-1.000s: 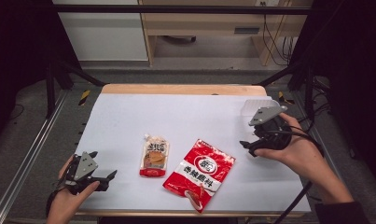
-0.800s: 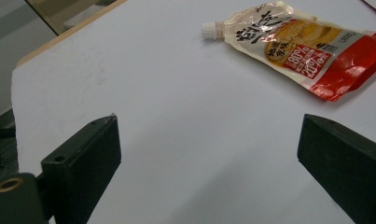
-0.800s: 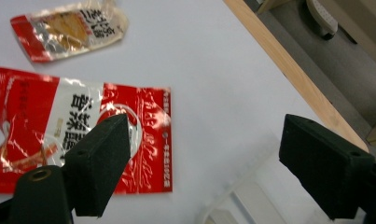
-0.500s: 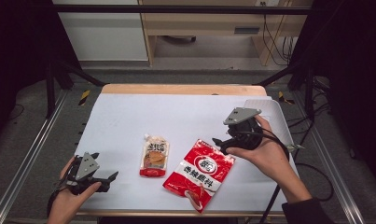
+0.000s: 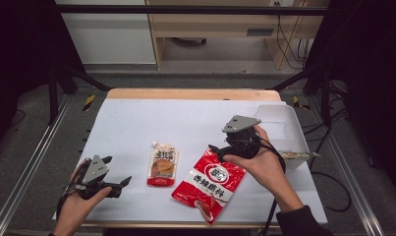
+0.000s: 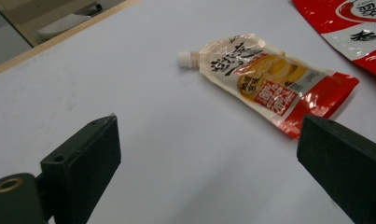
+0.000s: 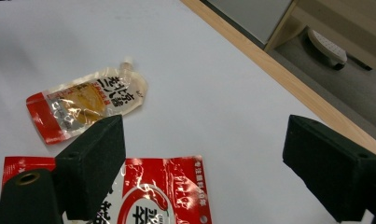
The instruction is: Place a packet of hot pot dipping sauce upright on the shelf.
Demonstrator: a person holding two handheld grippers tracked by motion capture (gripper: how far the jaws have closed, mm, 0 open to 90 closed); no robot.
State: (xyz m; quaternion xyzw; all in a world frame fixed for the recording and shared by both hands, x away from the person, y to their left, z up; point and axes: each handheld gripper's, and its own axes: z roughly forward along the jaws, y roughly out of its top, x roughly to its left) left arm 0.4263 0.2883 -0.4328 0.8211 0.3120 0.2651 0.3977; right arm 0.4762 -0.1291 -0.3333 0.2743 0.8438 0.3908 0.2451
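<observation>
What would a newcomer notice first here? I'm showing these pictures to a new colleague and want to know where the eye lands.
Probably the big red packet, glossy against the white table, lying near the front edge right of centre. Just left of it lies the smaller spouted pouch. Then the two hand-held tools: the right gripper poised at the red packet's top edge with jaws wide and nothing between them, and the left gripper resting open at the front left corner.

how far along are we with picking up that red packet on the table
Nothing looks finished: the red packet and the spouted sauce pouch both lie flat on the white table. In hand: the right gripper hovers open at the packet's upper edge, not gripping. Left gripper waits open. The grasp and lift remain.
</observation>
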